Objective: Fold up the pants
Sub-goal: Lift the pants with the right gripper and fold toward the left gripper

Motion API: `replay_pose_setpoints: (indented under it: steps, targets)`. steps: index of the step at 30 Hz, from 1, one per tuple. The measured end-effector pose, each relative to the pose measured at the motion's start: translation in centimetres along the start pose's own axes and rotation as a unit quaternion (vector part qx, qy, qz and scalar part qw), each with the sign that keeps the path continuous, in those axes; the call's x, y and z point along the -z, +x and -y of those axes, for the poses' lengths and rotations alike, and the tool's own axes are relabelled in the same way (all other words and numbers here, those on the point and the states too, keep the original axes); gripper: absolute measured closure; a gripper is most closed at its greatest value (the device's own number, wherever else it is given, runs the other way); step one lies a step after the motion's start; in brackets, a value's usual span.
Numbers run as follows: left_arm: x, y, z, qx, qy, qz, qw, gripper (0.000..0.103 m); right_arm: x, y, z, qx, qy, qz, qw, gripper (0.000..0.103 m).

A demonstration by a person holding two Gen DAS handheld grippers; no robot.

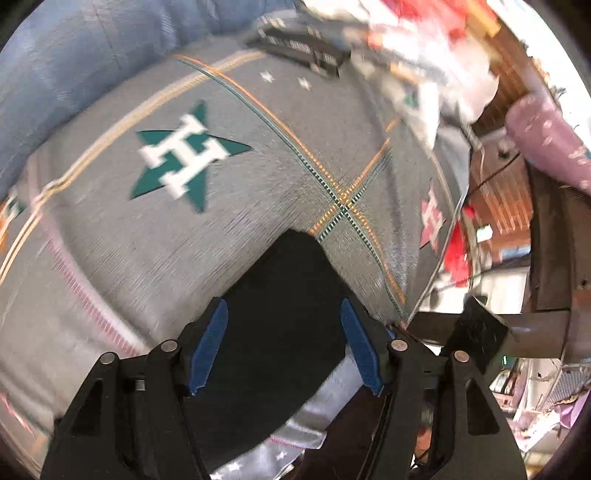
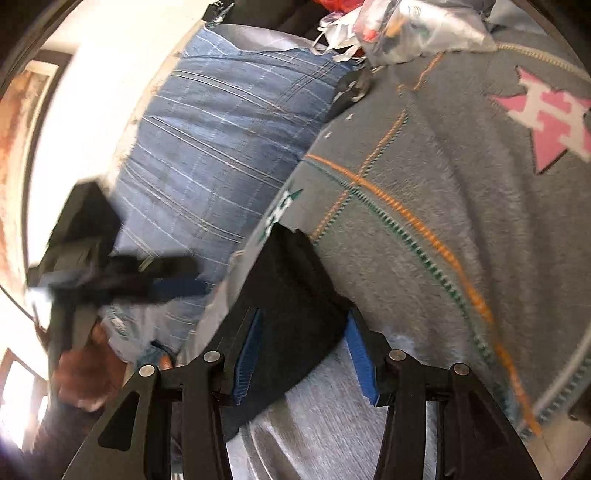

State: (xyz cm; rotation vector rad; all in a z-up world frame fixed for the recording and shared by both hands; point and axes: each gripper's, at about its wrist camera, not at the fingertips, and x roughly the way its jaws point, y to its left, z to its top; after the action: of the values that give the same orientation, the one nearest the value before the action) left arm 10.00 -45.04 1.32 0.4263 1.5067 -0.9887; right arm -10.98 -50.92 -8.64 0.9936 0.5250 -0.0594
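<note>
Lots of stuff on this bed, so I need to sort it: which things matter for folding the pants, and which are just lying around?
For the job:
- black pants
- left gripper, open
- right gripper, open
- grey star blanket underneath, the folding surface

Lying about:
- blue striped pillow
- crumpled plastic bags
- purple bundle

The pants (image 1: 284, 332) are dark, near black, plain and without visible pattern, and show in both views as a flat, pointed flap of cloth. In the left wrist view the flap narrows to a blunt tip over a grey blanket (image 1: 258, 177) near the crossing of its orange and green stitch lines. In the right wrist view the pants (image 2: 288, 314) spread wider toward the lower left, their tip beside the blanket's (image 2: 424, 221) edge.
</note>
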Motion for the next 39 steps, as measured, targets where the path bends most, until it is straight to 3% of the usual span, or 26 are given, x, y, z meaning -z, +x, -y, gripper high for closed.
replay_pose_setpoints:
  steps: [4, 9, 10, 13, 15, 17, 18, 19, 22, 30, 36, 39]
  targets:
    - [-2.5, 2.8, 0.4, -0.001, 0.036, -0.059, 0.9976, 0.04, 0.9, -0.2, 0.2, -0.015, -0.024, 0.018, 0.999, 0.058]
    - [-4.0, 4.5, 1.3, -0.015, 0.076, -0.09, 0.9929, 0.036, 1.2, -0.2, -0.1, -0.023, -0.039, 0.023, 0.999, 0.057]
    - [-4.0, 4.8, 1.8, -0.021, 0.089, -0.094, 0.9914, 0.031, 1.2, -0.2, -0.1, -0.024, -0.039, 0.023, 0.999, 0.057]
    - [-3.8, 4.9, 3.4, -0.036, 0.136, -0.079, 0.987, 0.03, 1.1, -0.1, 0.0, -0.026, -0.037, 0.025, 0.999, 0.061]
    - [-3.4, 4.7, 3.7, -0.028, 0.143, -0.067, 0.9871, 0.047, 1.0, 0.0, 0.2, -0.026, -0.035, 0.023, 0.999, 0.066]
    - [-2.8, 4.3, 3.7, -0.056, 0.153, -0.044, 0.9856, 0.076, 0.9, 0.2, 0.4, -0.024, -0.031, 0.019, 0.999, 0.085]
    - [-2.6, 4.1, 3.5, -0.056, 0.151, -0.039, 0.9861, 0.081, 0.7, 0.5, 0.4, -0.023, -0.027, 0.014, 0.999, 0.089]
    - [-2.3, 3.5, 2.9, -0.043, 0.142, -0.031, 0.9885, 0.087, 0.5, 0.6, 0.5, -0.024, -0.023, 0.011, 0.999, 0.091]
    - [-1.3, 0.7, 1.5, -0.003, 0.118, -0.001, 0.9931, 0.088, 0.3, 0.2, -0.6, -0.019, -0.043, 0.02, 0.999, 0.093]
    - [4.1, -6.2, -3.0, 0.032, 0.062, 0.072, 0.9949, 0.088, 2.2, -1.1, -10.0, -0.024, -0.186, 0.014, 0.982, 0.093]
    - [10.4, -6.9, -8.4, 0.007, -0.013, 0.093, 0.9956, 0.088, 7.7, 2.2, -15.3, -0.042, -0.263, -0.059, 0.962, 0.092]
    - [13.2, -5.8, -13.2, 0.009, -0.096, 0.081, 0.992, 0.088, 11.2, 4.9, -16.9, -0.043, -0.296, -0.105, 0.948, 0.092]
